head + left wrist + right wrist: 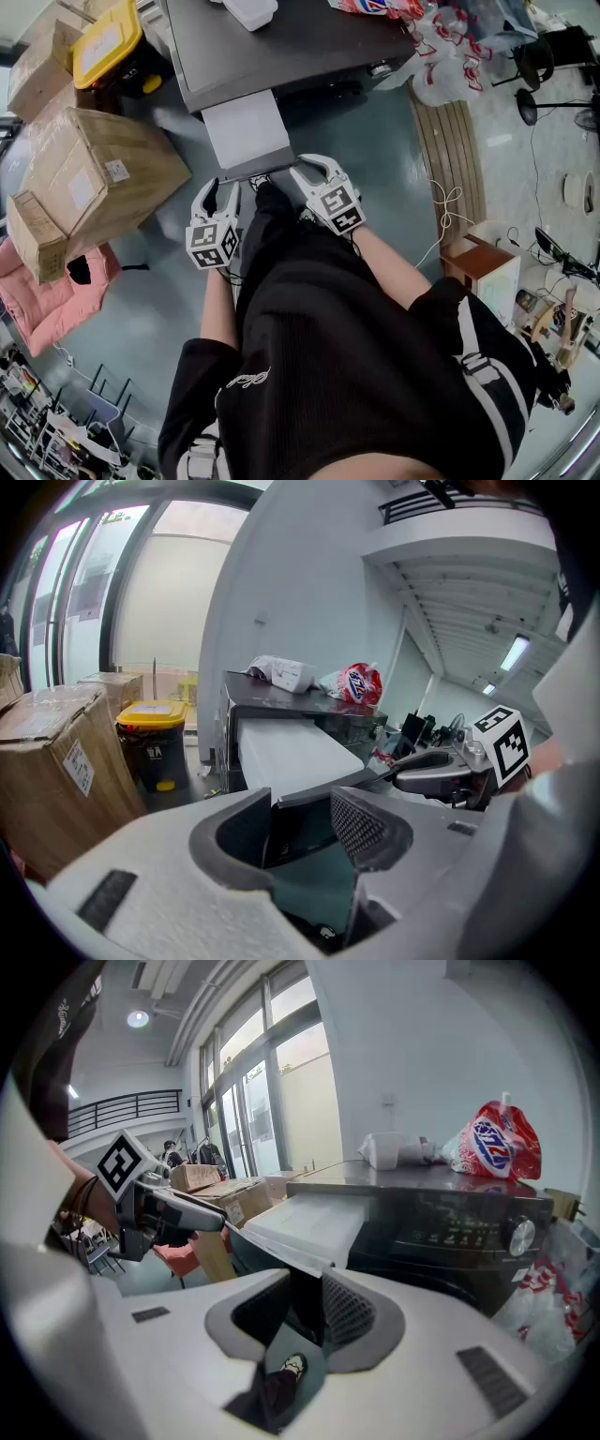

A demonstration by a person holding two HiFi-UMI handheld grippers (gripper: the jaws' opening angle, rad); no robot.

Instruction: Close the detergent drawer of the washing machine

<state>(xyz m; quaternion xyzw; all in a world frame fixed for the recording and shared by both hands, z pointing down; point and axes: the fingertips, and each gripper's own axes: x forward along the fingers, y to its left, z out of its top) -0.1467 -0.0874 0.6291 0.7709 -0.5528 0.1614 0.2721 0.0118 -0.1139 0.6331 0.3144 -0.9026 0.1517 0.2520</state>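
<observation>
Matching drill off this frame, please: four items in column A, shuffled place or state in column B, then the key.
Column A
1. detergent drawer
2. red-and-white bag
3. yellow-lidded bin
4. cardboard box

Column B
a. on top of the washing machine
b. pulled out
c. brown, with a white label
d. black body, on the floor beside the machine

Pairs: 1-b, 2-a, 3-d, 4-c
</observation>
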